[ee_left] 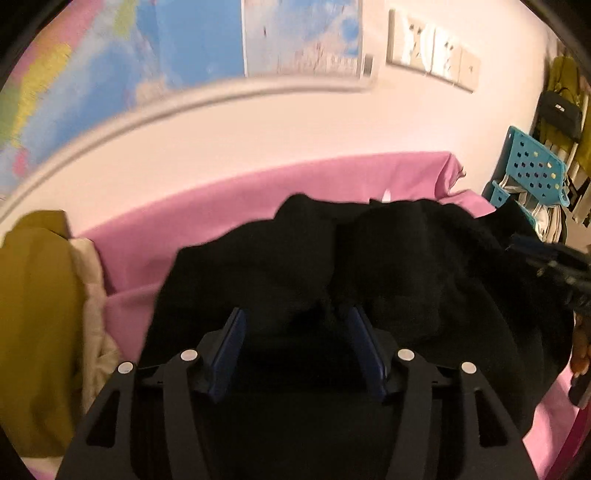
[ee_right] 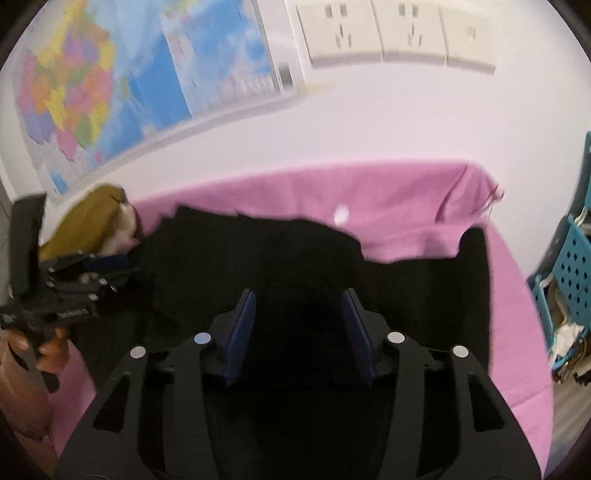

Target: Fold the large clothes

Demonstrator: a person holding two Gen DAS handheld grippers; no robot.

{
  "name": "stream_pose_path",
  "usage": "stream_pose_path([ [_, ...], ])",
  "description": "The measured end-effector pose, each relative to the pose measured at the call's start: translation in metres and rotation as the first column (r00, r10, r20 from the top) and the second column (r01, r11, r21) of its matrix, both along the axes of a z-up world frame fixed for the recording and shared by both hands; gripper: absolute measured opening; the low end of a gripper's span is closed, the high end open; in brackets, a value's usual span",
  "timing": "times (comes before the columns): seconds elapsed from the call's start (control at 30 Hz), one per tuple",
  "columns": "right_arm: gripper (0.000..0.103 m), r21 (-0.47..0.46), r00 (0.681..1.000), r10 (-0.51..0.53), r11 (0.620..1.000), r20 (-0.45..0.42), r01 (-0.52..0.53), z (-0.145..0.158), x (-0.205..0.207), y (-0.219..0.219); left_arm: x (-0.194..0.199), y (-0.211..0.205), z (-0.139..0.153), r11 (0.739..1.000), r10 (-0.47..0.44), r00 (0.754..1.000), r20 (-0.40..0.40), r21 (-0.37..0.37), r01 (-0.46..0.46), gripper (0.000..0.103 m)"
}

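Observation:
A large black garment lies rumpled on a pink-covered table; it also shows in the right wrist view. My left gripper is open, its blue pads wide apart over the near part of the garment, with black cloth bunched at the tips. My right gripper is open too, blue pads apart just above the garment. The left gripper also shows at the left of the right wrist view; the right gripper shows at the right edge of the left wrist view.
A mustard and cream pile of clothes sits at the table's left end, also in the right wrist view. A teal perforated rack with items stands right of the table. A wall with a map and sockets is behind.

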State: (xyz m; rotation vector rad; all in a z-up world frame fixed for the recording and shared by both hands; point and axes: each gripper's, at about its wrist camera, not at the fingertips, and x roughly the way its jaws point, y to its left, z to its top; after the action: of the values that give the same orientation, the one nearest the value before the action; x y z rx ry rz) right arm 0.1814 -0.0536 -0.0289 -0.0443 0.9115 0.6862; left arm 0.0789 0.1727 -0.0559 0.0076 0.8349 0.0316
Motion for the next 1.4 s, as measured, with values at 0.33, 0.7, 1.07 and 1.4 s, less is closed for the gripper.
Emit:
stream_pose_path([
  [0.33, 0.049, 0.036, 0.988, 0.157, 0.987, -0.006, -0.156, 0.005, -0.043, 0.014, -0.026, -0.008, -0.001, 0.999, 0.001, 1.000, 0.022, 0.053, -0.002, 0.066],
  [0.7, 0.037, -0.044, 0.994, 0.071, 0.996, -0.088, -0.075, -0.043, -0.016, 0.004, -0.032, 0.006, -0.010, 0.997, 0.051, 0.999, 0.013, 0.055, -0.052, 0.066],
  [1.07, 0.045, -0.013, 0.997, 0.029, 0.999, -0.071, -0.030, -0.034, -0.021, -0.016, -0.035, 0.006, -0.017, 0.991, 0.085, 0.996, 0.016, 0.103, -0.086, 0.070],
  [1.4, 0.047, 0.026, 1.000, -0.003, 1.000, -0.023, 0.003, -0.006, -0.043, -0.056, -0.053, 0.005, -0.015, 0.990, 0.101, 0.995, 0.023, 0.096, -0.103, 0.074],
])
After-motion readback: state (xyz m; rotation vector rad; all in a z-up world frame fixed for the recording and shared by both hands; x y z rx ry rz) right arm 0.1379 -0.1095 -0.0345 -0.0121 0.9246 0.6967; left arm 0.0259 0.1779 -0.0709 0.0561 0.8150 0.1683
